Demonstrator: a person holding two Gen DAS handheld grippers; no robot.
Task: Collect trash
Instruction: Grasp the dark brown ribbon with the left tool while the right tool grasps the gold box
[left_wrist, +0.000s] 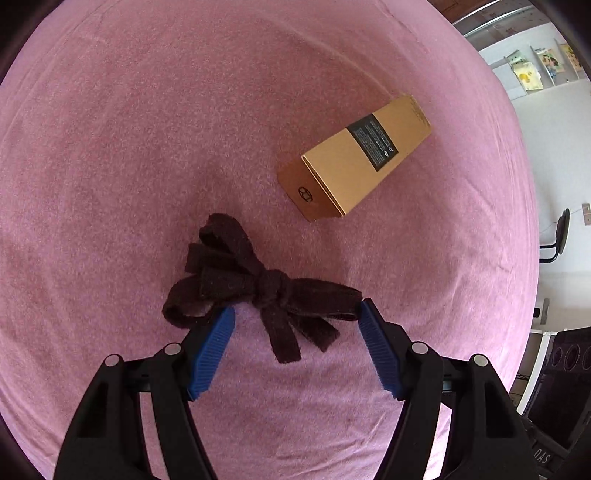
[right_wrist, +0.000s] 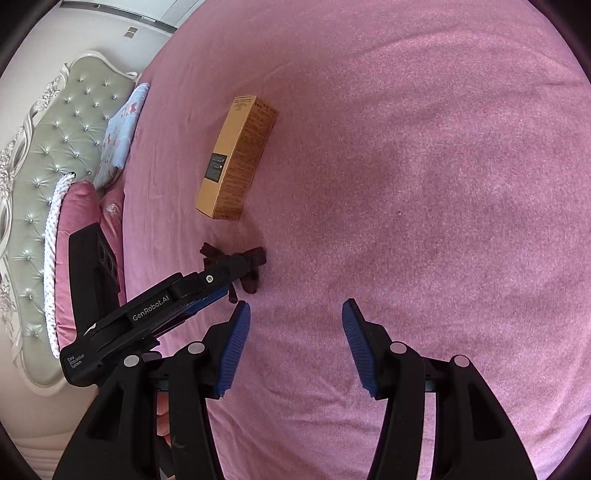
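A dark maroon knotted strip of fabric (left_wrist: 258, 284) lies on the pink bed cover (left_wrist: 129, 147). My left gripper (left_wrist: 296, 308) hangs just over it, open, with its blue pads on either side of the knot's trailing ends; neither pad presses on the fabric. Beyond it, to the upper right, a tan cardboard box (left_wrist: 354, 162) lies on its side. In the right wrist view my right gripper (right_wrist: 296, 303) is open over bare cover with nothing between its pads. The left gripper (right_wrist: 236, 282) reaches in from the left and hides much of the fabric (right_wrist: 255, 256). The box (right_wrist: 236, 158) lies farther off.
A tufted green headboard (right_wrist: 55, 147), a blue flowered pillow (right_wrist: 122, 133), a pink pillow (right_wrist: 79, 210) and a white cord (right_wrist: 51, 240) line the bed's left side. Past the bed's right edge are the floor, a chair (left_wrist: 561, 232) and a shelf with books (left_wrist: 535, 66).
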